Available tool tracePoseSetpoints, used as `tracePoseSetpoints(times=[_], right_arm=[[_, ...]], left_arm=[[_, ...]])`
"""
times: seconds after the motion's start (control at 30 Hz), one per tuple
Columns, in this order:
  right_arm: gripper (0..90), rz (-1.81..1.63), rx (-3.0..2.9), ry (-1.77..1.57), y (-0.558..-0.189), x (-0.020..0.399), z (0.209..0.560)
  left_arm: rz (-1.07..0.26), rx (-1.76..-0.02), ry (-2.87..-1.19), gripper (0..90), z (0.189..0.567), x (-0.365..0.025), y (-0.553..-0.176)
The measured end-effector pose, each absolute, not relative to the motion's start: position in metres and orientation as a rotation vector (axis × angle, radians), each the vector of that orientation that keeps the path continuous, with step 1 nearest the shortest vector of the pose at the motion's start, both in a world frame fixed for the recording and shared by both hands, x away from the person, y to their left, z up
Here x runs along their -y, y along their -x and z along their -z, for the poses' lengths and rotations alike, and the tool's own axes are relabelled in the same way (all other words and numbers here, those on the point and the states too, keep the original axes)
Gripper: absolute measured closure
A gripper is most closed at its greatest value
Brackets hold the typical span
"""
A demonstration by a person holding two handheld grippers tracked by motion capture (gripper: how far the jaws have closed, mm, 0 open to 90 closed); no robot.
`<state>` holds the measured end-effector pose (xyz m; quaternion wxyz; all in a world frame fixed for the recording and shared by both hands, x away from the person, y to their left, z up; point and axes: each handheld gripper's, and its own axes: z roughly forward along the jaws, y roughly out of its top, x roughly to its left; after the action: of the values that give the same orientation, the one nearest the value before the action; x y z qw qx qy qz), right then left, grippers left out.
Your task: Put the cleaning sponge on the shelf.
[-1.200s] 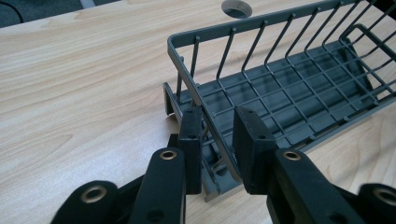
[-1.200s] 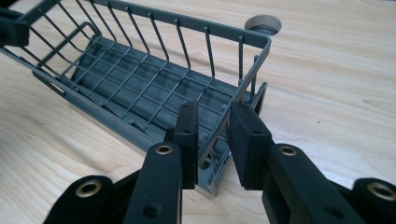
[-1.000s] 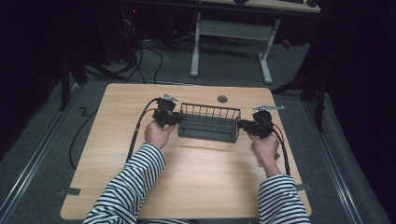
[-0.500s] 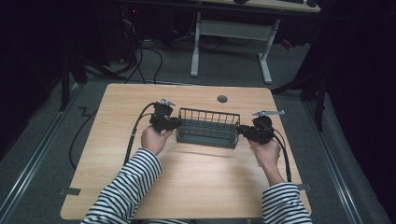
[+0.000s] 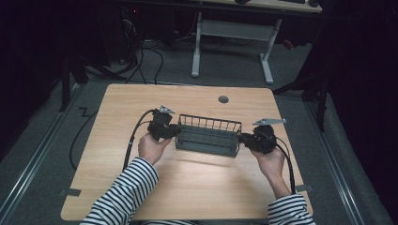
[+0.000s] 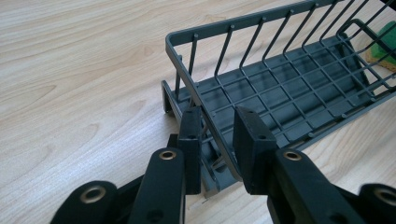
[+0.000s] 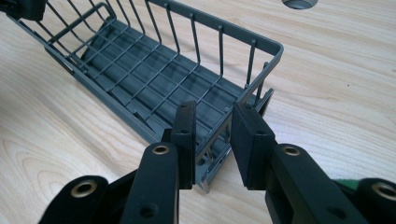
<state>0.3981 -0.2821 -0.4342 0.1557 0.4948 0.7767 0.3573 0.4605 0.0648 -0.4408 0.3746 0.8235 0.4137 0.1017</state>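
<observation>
high view overhead; gripper views close, sharing basket (image 5: 208,137)

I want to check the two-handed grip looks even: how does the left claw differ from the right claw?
The left claw clamps the wire basket's left end wall; the right claw clamps its right end wall. In the high view the left claw sits slightly farther up the table than the right claw. Both are shut on the basket's end wire, one jaw inside the basket and one outside.

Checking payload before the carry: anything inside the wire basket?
Nothing visible inside the basket: bare grid floor and a dark tray under it. Both short end walls are partly covered by the jaws gripping them.
</observation>
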Motion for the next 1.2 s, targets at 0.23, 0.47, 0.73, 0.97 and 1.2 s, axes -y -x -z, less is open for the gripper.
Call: tracePoseSetpoints(times=[0.23, 0.47, 0.73, 0.97, 1.2], right_arm=[[71.0, -1.063, -2.230, -1.434, -0.391, 0.285, 0.435], [70.5, -1.062, -2.215, -1.439, -0.393, 0.285, 0.436], [68.7, -1.067, -2.218, -1.435, -0.395, 0.285, 0.437], [48.7, -1.063, -2.159, -1.468, -0.393, 0.290, 0.433], [40.9, -1.140, -2.031, -1.468, -0.379, 0.307, 0.424]], left_arm=[[-0.240, -1.064, -2.103, 73.9, 0.441, -0.066, -0.461], [-0.244, -1.061, -2.087, 73.8, 0.441, -0.066, -0.462], [-0.246, -1.069, -2.077, 73.4, 0.443, -0.065, -0.464], [-0.241, -1.040, -2.034, 57.5, 0.445, -0.062, -0.465], [-0.284, -1.017, -1.975, 39.7, 0.439, -0.062, -0.461]])
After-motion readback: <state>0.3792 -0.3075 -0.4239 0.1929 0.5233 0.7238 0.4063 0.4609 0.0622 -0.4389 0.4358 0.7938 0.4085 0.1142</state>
